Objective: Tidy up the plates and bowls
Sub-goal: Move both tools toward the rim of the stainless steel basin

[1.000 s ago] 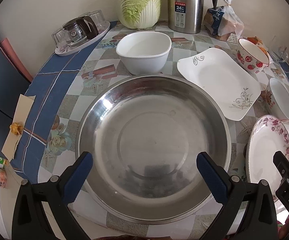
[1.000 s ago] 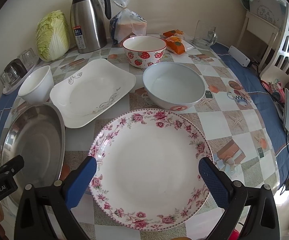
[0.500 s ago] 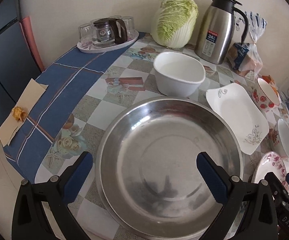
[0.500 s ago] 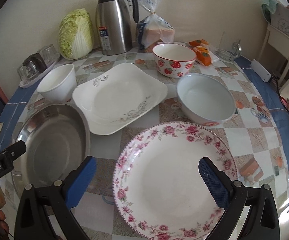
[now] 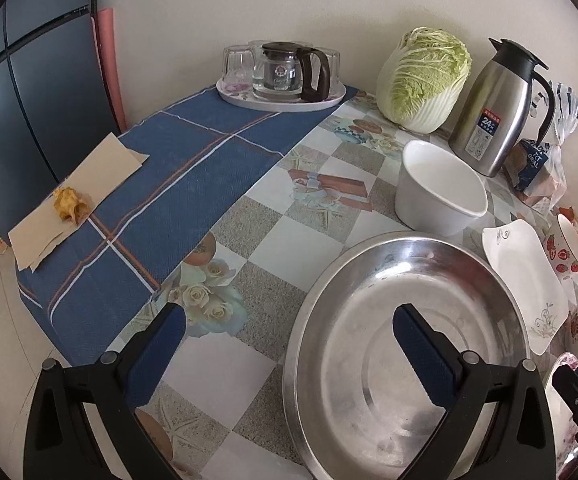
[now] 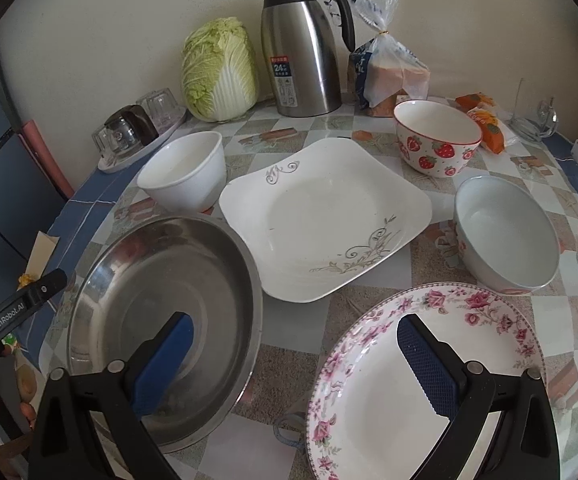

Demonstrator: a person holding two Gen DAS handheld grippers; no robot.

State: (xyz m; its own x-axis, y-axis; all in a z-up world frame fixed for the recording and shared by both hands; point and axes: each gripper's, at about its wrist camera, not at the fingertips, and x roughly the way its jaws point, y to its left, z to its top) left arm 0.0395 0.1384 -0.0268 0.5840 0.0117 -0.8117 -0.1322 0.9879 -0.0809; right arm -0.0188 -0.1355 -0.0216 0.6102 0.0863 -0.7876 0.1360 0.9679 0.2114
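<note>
Step in hand: sorting is judged not yet begun; every dish lies separate on the worktop, nothing stacked, nothing gripped.
Left claw: spread wide and empty; its right finger is seen over the steel basin, its left finger over bare checked cloth beside the basin's left rim; whether the rim is touched cannot be told from this view.
Right claw: spread wide and empty; its left finger is seen over the steel basin, its right finger over the floral plate.
Plates: the floral plate lies nearest on the right; the square white plate lies at the middle, just beside the basin's far right rim.
Bowls: the white bowl stands far left of the square plate; the strawberry bowl far right; the pale blue bowl right, near the floral plate's far edge.
Next move: probably one plate must be taken by its rim, so a claw has to be centred on an edge, lowered and closed; the floral plate is nearest the right claw; like should be stacked on like.
</note>
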